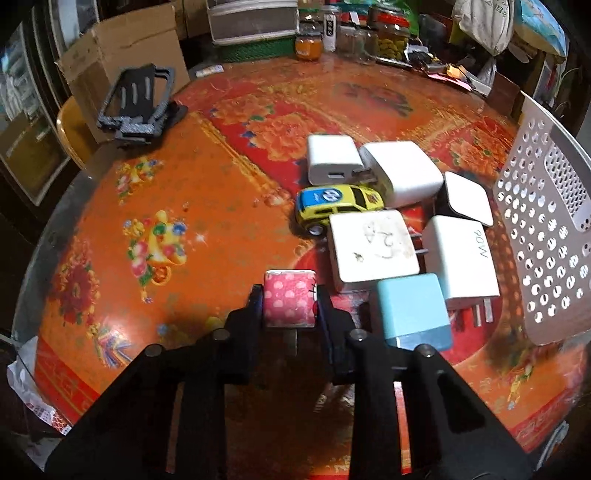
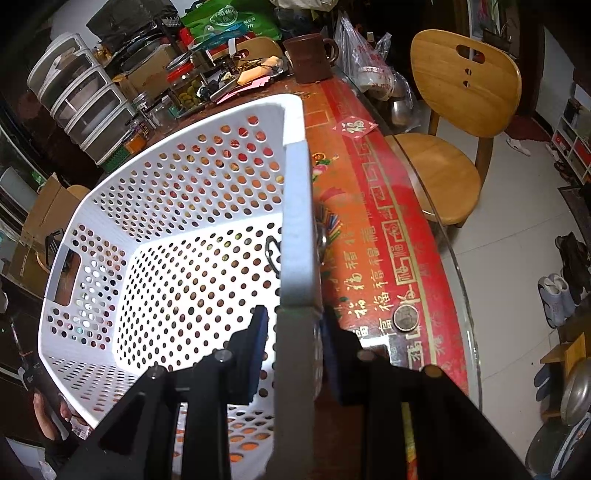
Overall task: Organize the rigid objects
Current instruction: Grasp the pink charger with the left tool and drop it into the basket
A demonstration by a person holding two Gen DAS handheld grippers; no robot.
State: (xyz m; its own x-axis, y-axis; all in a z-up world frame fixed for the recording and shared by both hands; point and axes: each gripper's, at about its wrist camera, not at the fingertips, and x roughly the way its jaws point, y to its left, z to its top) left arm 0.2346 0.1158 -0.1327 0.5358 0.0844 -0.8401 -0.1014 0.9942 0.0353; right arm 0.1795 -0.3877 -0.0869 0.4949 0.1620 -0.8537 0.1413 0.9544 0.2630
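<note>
Gripping the pink charger (image 1: pixel 289 302) (prongs pointing back toward the camera), the left gripper (image 1: pixel 290 308) is clenched. The right gripper (image 2: pixel 293 332) clamps the white basket (image 2: pixel 155 221) rim.

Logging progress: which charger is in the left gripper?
The pink polka-dot charger, clamped in the left gripper. The white ones and the blue charger lie loose on the table.

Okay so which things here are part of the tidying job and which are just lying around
Part of the job:
pink charger in the left gripper
blue charger
white chargers
toy car
white basket, its wall held by the right gripper

Just lying about:
jars
cardboard box
coin
wooden chair
</note>
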